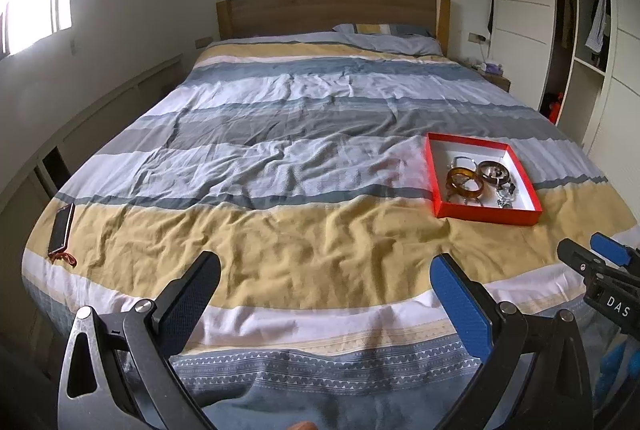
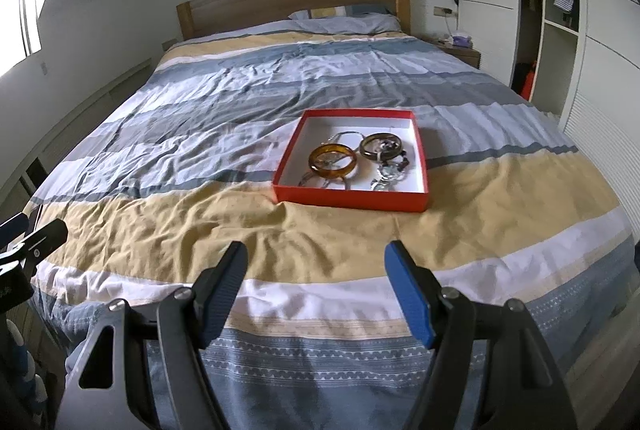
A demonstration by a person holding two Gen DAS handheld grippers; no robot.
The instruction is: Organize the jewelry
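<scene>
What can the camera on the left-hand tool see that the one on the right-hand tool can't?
Only the left wrist view shows the phone lying near the bed's left edge, with a small reddish item beside it.

Only the right wrist view shows the red box straight ahead, so the amber bangle and dark bangle in it read clearly.

Both show the striped bed, the wooden headboard, and both grippers, left gripper and right gripper, open and empty.

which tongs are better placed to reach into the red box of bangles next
Right, probably. The red box lies nearly straight ahead of the open right tongs, while from the left tongs, also open and empty, it sits off to the side.
</scene>
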